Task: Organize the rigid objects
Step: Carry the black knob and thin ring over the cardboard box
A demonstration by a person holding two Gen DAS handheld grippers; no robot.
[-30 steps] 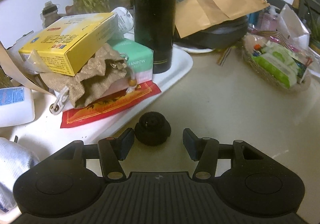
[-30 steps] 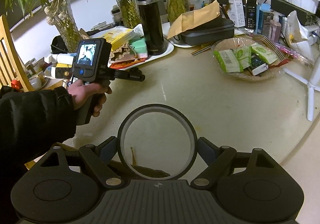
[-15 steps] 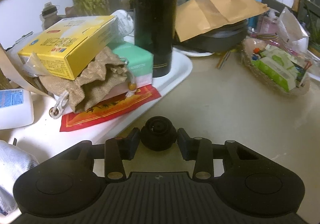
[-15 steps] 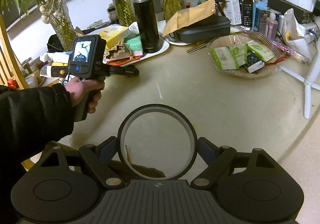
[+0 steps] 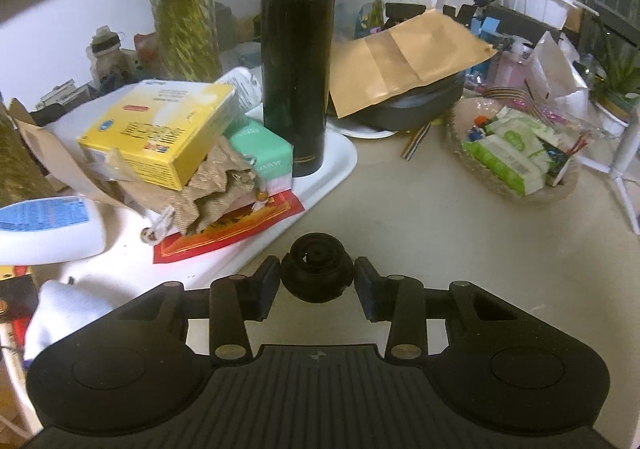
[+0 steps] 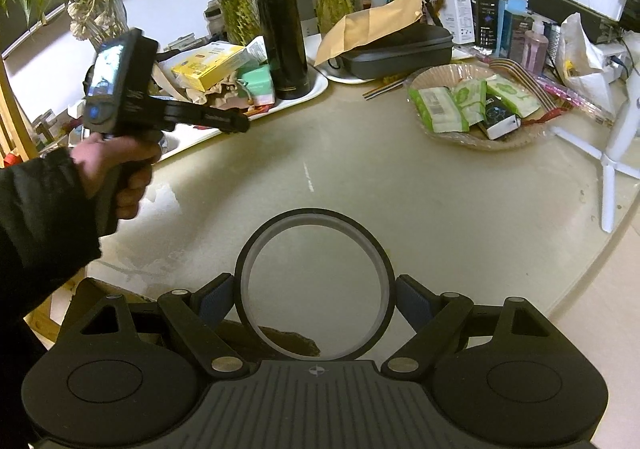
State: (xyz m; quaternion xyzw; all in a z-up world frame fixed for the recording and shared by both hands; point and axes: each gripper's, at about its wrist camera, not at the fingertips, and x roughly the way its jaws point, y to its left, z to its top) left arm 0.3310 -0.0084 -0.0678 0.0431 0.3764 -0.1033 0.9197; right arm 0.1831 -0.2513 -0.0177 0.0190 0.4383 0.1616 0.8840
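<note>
Between the fingers of the left gripper [image 5: 316, 281], just off the near edge of the white rectangular plastic tray [image 5: 340, 153], sits a small black ribbed round cap-like part [image 5: 317, 273]. Both pads press its sides; the jaws have just been closing and now grip it at a narrow setting. It appears clear of the pale beige counter [image 5: 420, 241], though contact underneath cannot be confirmed from this view.

The right gripper [image 6: 316, 301] holds a large black ring with a clear centre [image 6: 316, 285], possibly a lens filter or tape roll. The fingers stand wide, one against each side of the ring, above the counter's near edge.

Progress, judged: two rigid items are picked up and neither is placed. The destination is not evident. Candidates are the tray, already crowded with a yellow cardboard box [image 5: 160, 133], a tall black cylindrical flask [image 5: 298, 61] and a mint-green carton [image 5: 260, 153], or the shallow woven basket of green sachets [image 6: 476, 137]. Much clutter at the rear is untouched.

Visibility limits:
- Underside of the cap-like part is hidden by the gripper body.
- The ring's lower arc is cut off behind the gripper body; what it is stays uncertain.
- In the right wrist view, the left gripper's fingertips are blurred and its load is not visible.
- Print on the boxes is too small to read.
</note>
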